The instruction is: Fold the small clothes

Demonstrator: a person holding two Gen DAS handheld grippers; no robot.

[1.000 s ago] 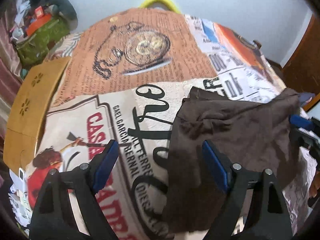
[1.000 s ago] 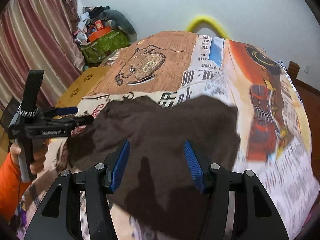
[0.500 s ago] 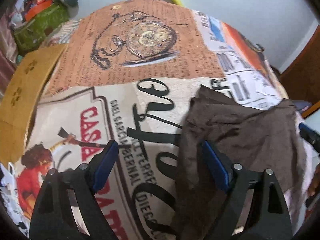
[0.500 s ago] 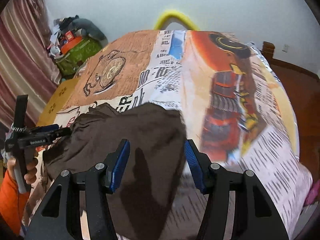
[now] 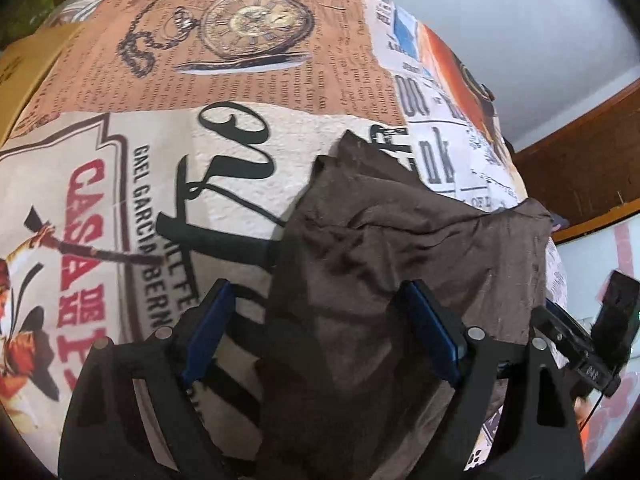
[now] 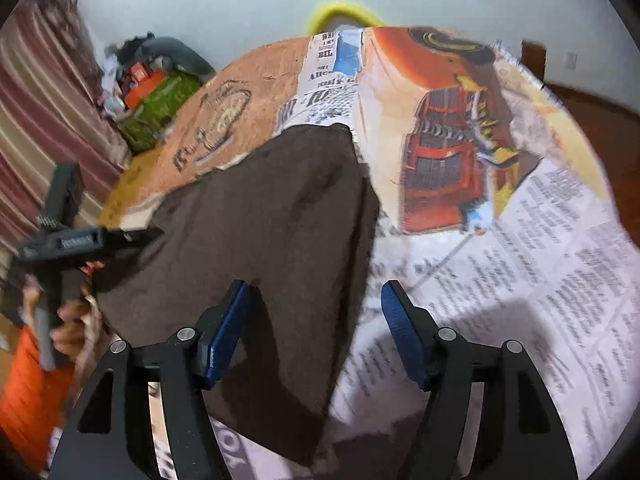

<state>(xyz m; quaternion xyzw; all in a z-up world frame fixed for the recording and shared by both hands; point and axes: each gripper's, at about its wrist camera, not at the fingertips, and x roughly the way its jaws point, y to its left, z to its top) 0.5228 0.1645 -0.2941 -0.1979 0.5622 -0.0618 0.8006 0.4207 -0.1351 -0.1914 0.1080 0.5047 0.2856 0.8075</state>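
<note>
A dark brown garment (image 5: 400, 264) lies crumpled on a printed bedsheet (image 5: 200, 80). My left gripper (image 5: 320, 336) is open, low over the garment's left edge, with cloth between its blue pads but not gripped. My right gripper (image 6: 316, 332) is open over the garment's (image 6: 272, 216) right edge, its left pad over cloth and its right pad over the sheet (image 6: 520, 260). Each gripper shows in the other's view: the right one (image 5: 588, 348) at the far right, the left one (image 6: 80, 236) at the left.
A yellow headboard arc (image 6: 340, 14) and a white wall stand behind the bed. A green bag with clutter (image 6: 160, 96) and a striped curtain (image 6: 36, 92) are at the left. Brown wood furniture (image 5: 580, 160) is at the right.
Both grippers have moved closer and lower over the garment. The right gripper has swung right, so the garment's right edge now lies between its fingers. The jaws stay open.
</note>
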